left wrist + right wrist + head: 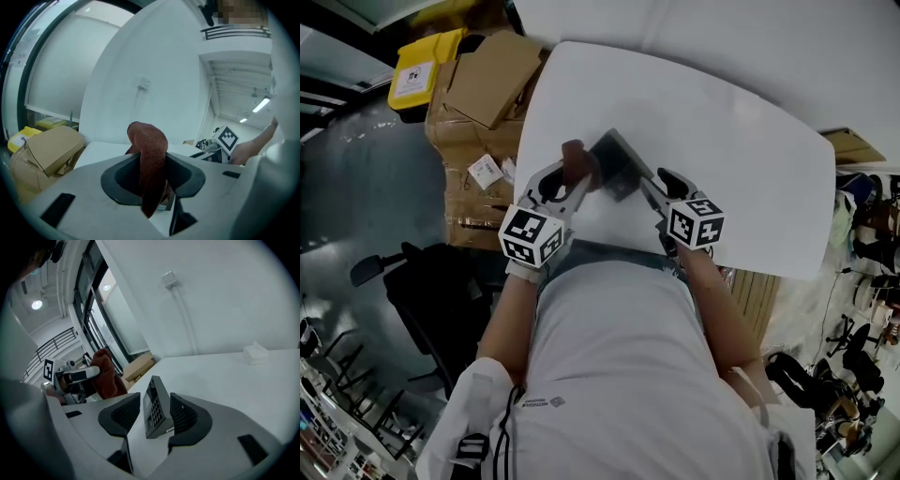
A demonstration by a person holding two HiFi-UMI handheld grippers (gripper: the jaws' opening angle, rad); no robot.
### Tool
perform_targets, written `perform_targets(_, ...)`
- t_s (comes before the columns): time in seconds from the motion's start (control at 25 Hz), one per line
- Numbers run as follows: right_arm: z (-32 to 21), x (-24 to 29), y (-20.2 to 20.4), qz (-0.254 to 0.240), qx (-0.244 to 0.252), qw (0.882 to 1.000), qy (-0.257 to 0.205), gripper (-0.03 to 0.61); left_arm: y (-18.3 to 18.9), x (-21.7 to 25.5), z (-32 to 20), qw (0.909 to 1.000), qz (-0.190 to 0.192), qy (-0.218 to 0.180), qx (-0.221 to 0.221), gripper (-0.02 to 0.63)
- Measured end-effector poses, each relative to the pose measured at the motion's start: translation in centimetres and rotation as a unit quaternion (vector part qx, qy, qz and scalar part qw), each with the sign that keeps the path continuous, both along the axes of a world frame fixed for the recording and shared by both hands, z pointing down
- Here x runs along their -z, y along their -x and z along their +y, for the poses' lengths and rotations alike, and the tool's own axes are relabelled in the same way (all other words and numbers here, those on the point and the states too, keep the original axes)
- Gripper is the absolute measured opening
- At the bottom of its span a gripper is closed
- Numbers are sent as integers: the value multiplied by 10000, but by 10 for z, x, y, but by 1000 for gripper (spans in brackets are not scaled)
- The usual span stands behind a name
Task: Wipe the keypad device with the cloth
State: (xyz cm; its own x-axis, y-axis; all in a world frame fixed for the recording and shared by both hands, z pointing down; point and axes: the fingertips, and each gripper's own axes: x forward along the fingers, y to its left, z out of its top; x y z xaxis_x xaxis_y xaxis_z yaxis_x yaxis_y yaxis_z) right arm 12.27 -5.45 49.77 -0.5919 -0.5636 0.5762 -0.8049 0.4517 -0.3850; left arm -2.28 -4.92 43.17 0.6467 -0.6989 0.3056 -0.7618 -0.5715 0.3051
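A dark grey keypad device (617,165) stands upright on the white table (750,150), near its front edge. My right gripper (152,416) is open around the device (154,408): the device sits close to the right pad, with a clear gap to the left one. My left gripper (152,174) is shut on a reddish-brown cloth (149,154), which sticks up past the jaws and hangs down between them. In the head view the left gripper (572,178) holds the cloth (574,157) just left of the device, and the right gripper (652,185) reaches in from the right.
Cardboard boxes (487,80) and a yellow case (427,70) are stacked off the table's left edge. A black chair (403,272) stands lower left. A small white box (255,353) lies farther back on the table. A wall rises behind the table.
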Motion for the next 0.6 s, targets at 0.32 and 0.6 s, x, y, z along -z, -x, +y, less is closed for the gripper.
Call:
perform_targets(0.32, -8, -35, -2, 138, -170, 9991, 362, 173, -13, -36, -45, 9993, 32, 220, -303, 132)
perform_targets(0.6, -12, -40, -4, 553, -105, 9983, 146, 173, -35, -57, -70, 9981, -21, 298, -532, 132)
